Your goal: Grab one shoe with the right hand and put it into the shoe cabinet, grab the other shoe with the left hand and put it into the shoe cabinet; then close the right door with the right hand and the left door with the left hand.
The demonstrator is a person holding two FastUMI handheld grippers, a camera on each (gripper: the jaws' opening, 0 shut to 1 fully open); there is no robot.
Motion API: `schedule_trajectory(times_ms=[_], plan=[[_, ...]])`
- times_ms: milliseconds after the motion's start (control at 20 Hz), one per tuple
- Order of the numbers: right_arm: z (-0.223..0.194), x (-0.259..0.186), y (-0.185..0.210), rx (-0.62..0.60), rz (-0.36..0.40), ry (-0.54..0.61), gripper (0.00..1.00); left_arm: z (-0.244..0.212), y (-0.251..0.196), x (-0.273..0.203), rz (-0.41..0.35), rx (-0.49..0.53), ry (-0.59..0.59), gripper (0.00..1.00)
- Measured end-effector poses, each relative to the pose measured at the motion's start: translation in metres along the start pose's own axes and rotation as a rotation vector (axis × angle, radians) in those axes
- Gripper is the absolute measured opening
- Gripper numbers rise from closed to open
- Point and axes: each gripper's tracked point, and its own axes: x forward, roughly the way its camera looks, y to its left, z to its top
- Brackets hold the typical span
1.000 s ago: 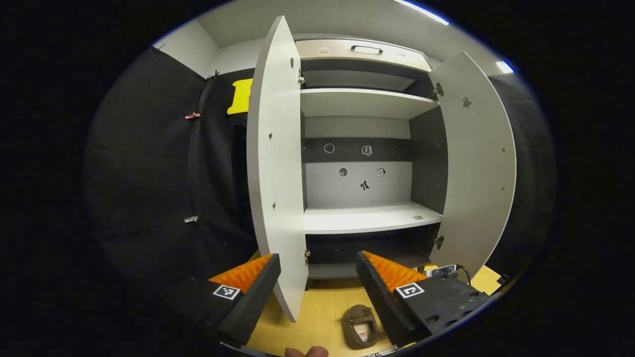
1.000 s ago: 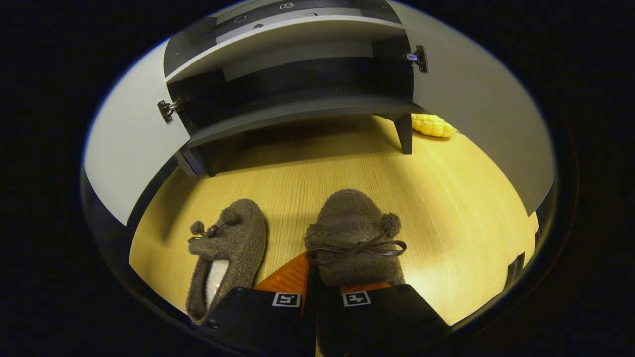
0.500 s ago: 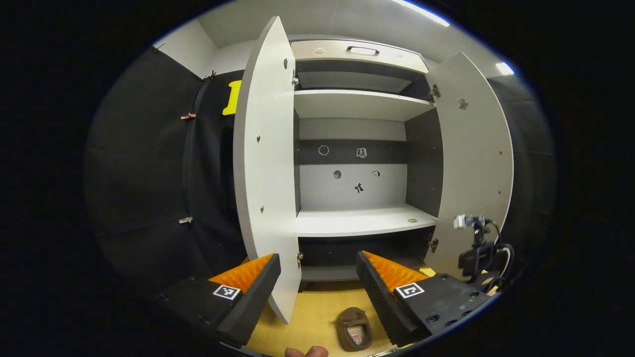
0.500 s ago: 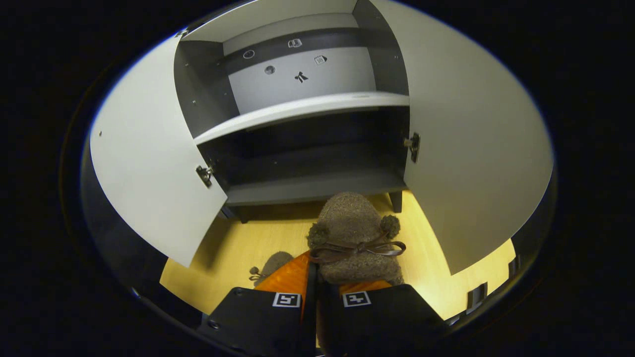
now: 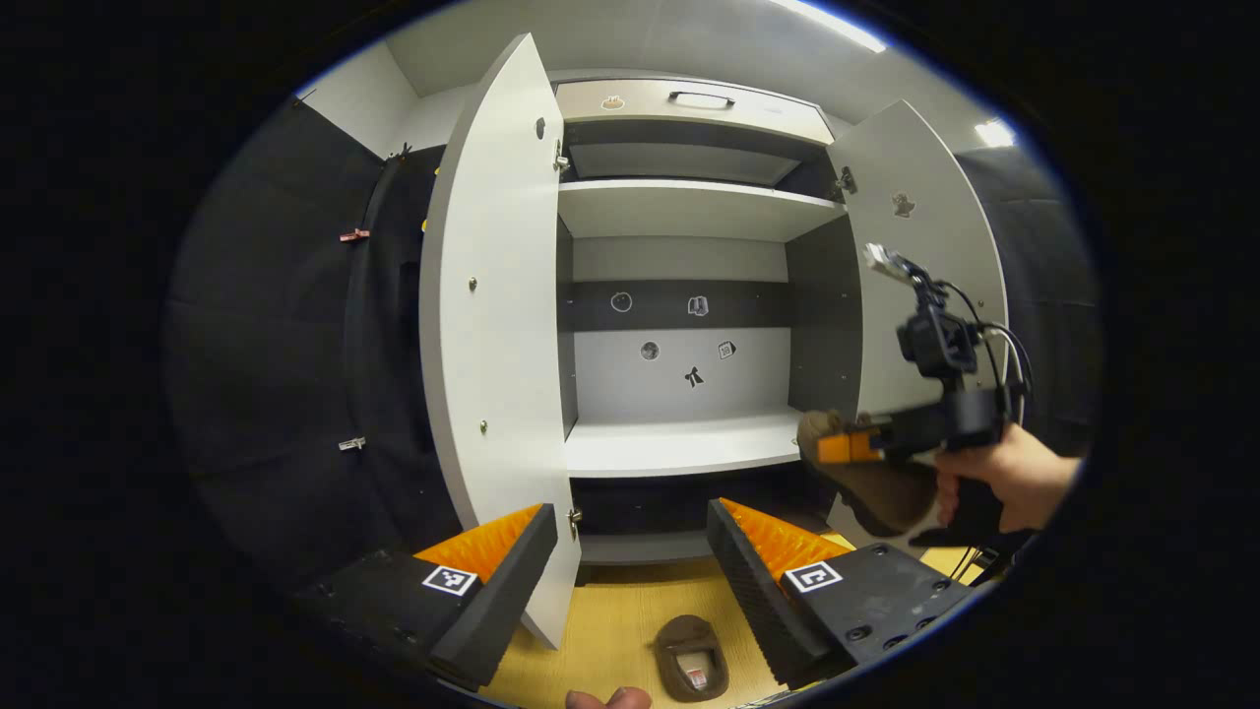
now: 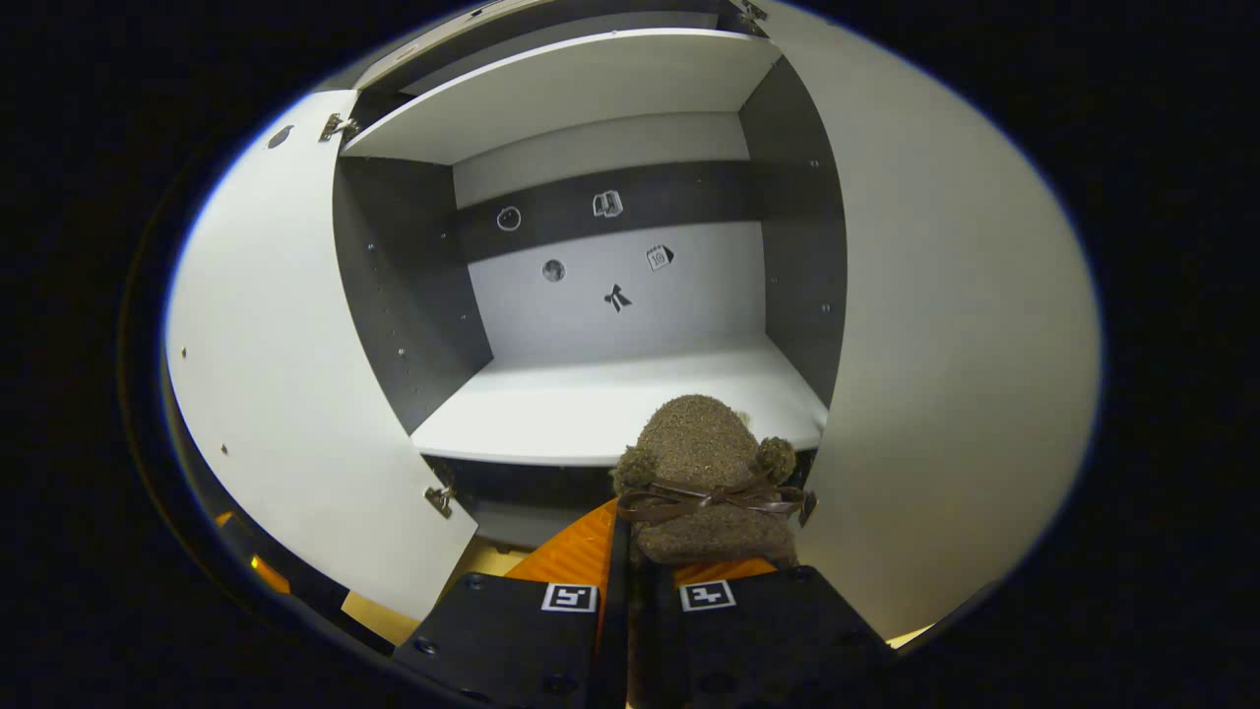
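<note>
Right hand-held gripper (image 6: 630,581) clamped on brown fuzzy slipper (image 6: 704,478), both fingers pressing its heel end, toe pointing into cabinet (image 6: 610,295). Slipper held in air just before front edge of white middle shelf (image 6: 591,409), near shelf's right end. Left hand-held gripper (image 5: 630,551) open, holding nothing, facing cabinet. Second slipper (image 5: 692,670) on wooden floor (image 5: 610,620) below it. Left door (image 5: 492,325) and right door (image 5: 911,236) both open.

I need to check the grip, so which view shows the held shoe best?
The right gripper view: the held shoe sits close and sharp, bow up, pinched in the right gripper before the shelf. The left gripper view shows it smaller, from the side, partly covered by the gripper and hand.
</note>
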Motion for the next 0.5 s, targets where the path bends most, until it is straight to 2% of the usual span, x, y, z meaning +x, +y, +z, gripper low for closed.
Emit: schedule_trajectory(times_ms=[150, 350, 500], plan=[[0.042, 0.033, 0.002, -0.01, 0.004, -0.028, 0.16, -0.002, -0.002, 0.003, -0.002, -0.015, 0.004, 0.98], [0.064, 0.089, 0.003, -0.038, 0.003, -0.01, 0.16, -0.003, -0.002, 0.008, 0.001, -0.024, 0.005, 0.98], [0.077, 0.129, 0.004, -0.015, 0.003, -0.016, 0.16, -0.007, 0.001, 0.012, 0.008, -0.013, 0.011, 0.98]])
